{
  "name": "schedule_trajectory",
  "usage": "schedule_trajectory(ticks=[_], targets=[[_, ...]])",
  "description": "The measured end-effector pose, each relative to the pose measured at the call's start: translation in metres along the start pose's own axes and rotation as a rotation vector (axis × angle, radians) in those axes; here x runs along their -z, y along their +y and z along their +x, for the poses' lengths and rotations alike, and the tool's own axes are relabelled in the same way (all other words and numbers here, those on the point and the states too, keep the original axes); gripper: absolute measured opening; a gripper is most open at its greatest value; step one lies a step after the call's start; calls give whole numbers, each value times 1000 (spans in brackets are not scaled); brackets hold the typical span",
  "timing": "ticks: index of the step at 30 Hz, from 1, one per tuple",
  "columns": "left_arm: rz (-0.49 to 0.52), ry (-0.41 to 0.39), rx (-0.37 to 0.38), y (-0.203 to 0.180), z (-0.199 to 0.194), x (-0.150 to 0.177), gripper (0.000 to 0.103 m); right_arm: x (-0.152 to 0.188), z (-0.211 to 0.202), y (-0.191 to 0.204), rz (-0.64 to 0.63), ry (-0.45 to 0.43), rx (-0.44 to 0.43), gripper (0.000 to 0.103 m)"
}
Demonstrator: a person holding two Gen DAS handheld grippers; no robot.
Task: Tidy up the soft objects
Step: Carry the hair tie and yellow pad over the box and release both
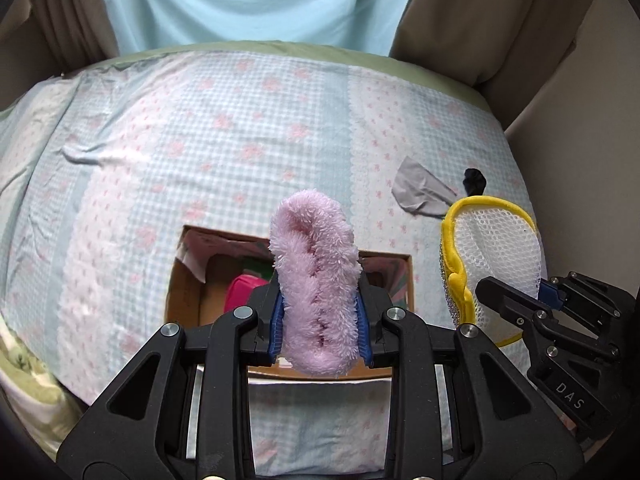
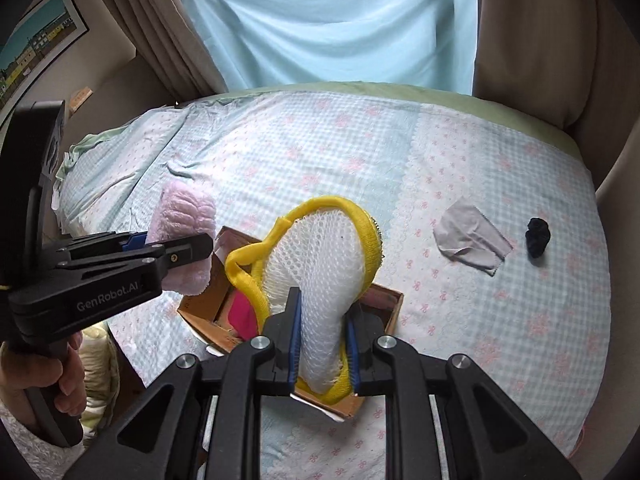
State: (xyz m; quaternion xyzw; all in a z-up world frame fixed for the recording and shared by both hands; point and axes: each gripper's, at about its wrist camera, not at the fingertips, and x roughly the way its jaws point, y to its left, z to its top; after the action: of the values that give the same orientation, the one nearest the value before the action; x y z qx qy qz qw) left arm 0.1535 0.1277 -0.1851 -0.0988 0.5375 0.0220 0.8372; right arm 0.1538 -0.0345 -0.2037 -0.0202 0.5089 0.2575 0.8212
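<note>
a bed with a blue-and-pink patchwork cover (image 1: pixel 224 128) carries an open brown cardboard box (image 1: pixel 188 292) near its front edge, a bright pink item (image 1: pixel 240 292) already inside. both loads look poised for dropping in. the left gripper (image 1: pixel 320 320) is clenched on a fluffy pale pink cloth (image 1: pixel 316 272) above the box; the right gripper (image 2: pixel 322 344) clamps a yellow-rimmed white mesh pouch (image 2: pixel 324 264) over it. next, lower and release. toward the bed's right edge lie a grey cloth (image 2: pixel 468 240) and small black scrunchie (image 2: pixel 538 238), unobstructed.
</note>
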Motion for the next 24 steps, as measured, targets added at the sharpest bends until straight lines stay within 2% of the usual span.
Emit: schedule_trajectory(ticks=[4,11,18,24], targets=[[-19,53,6,41,20,14,25,1,31,20,37,53,5,17],[21,161,33,88,67,28,25,8,88,41,138,149,35,17],[81,254,45,109,113,36,25,22,137,47,209,247,69,17],[101,283,54,114,128,42,25,21,151,46,229,258,78,17]])
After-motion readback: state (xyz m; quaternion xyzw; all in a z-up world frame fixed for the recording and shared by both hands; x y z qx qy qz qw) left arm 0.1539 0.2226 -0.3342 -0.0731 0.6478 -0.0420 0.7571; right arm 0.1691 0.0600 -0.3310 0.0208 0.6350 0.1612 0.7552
